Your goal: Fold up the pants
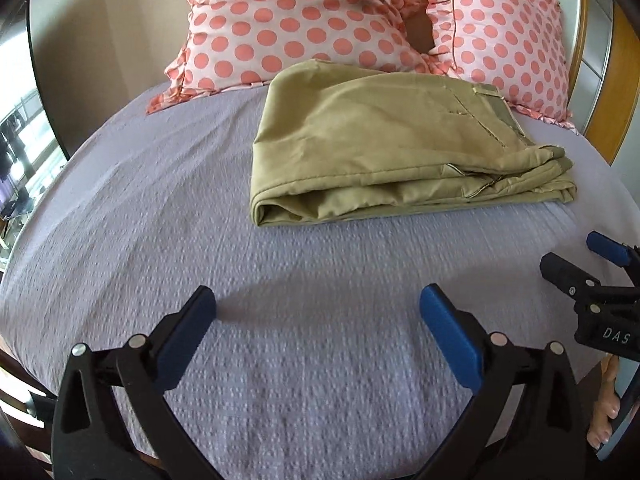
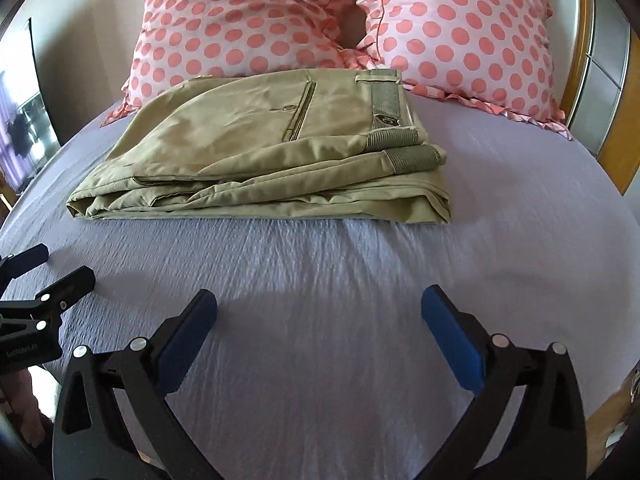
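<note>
I hold the left gripper [image 1: 318, 314] and right gripper [image 2: 319, 314] spread, empty, near the bed's [image 2: 520, 208] foot. Any snag could unravel the folded pants [image 2: 260, 152] by the pillows [image 2: 460, 28].

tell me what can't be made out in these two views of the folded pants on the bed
- Inner layers of the khaki pants: covered by the top fold in both wrist views.
- Pillows' tops: cut off by the upper frame edge.
- Bedspread weave: motion-blurred near the pants.
- Right gripper in the left wrist view: partly cut off at the right edge.
- Left gripper: body below the frame.
</note>
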Tool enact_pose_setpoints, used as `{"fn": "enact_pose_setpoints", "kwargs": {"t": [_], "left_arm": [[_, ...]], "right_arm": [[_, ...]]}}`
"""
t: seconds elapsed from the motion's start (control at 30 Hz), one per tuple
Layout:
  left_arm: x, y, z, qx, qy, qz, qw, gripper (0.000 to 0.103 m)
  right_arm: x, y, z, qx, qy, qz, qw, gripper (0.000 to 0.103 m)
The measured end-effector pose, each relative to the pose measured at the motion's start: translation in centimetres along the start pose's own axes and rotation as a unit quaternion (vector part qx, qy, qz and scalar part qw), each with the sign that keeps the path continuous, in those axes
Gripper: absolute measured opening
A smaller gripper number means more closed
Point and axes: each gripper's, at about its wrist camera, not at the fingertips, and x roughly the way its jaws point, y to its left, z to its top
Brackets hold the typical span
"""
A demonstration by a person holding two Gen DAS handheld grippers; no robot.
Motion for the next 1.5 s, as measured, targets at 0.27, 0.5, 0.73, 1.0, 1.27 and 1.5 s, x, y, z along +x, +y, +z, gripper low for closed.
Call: {"fn": "enact_pose_setpoints", "kwargs": {"t": [0.27, 0.5, 0.73, 1.0, 1.27, 1.5], "left_arm": [[-0.09, -0.03, -0.23, 0.002, -0.009, 0.000, 1.0000, 0.101], [-0.09, -0.07, -0.22, 0.002, -0.009, 0.000, 1.0000, 0.101], [-0.08, -0.07, -0.22, 0.002, -0.010, 0.000, 1.0000, 0.101], [-0.09, -0.07, -0.22, 0.002, -0.010, 0.000, 1.0000, 0.101], [-0.09, -0.08, -0.26, 0.001, -0.010, 0.000, 1.0000, 0.101], [-0.08, -0.07, -0.24, 0.002, -0.010, 0.000, 1.0000, 0.101]], "right_arm": [[-0.02, 0.04, 0.08, 0.002, 0.002, -0.003, 1.000, 0.102], [-0.02, -0.03, 0.07, 0.001, 0.002, -0.003, 1.000, 0.102], [-0.02, -0.02, 0.08, 0.001, 0.002, -0.002, 1.000, 0.102], [0.00, -0.02, 0.10, 0.002, 0.002, -0.003, 1.000, 0.102], [0.00, -0.07, 0.10, 0.001, 0.003, -0.003, 1.000, 0.102], [-0.01, -0.08, 0.10, 0.001, 0.003, -0.003, 1.000, 0.102]]}}
